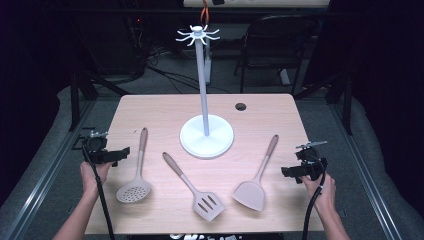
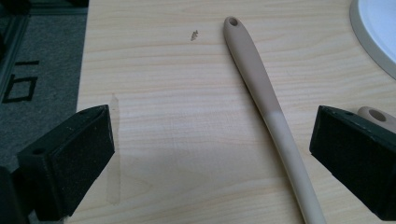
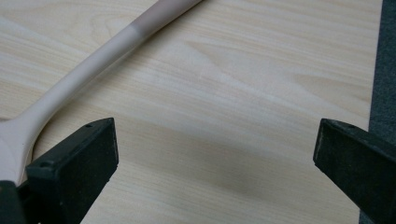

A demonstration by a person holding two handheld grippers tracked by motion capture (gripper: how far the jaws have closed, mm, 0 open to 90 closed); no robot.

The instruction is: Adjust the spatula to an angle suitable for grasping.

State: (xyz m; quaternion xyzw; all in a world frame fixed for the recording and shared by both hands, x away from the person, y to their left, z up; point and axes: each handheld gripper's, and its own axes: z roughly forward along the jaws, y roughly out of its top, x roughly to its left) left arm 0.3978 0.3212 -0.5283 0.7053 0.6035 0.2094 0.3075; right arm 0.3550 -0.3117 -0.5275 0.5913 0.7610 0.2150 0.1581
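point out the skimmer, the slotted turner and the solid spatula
skimmer (image 1: pixel 134 190), high view, on its perforated head
slotted turner (image 1: pixel 208 205), high view, on its slotted blade
solid spatula (image 1: pixel 250 194), high view, on its flat blade

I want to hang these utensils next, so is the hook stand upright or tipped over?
Upright. The stand rises straight from its round base, flat on the table; its hooks look empty.
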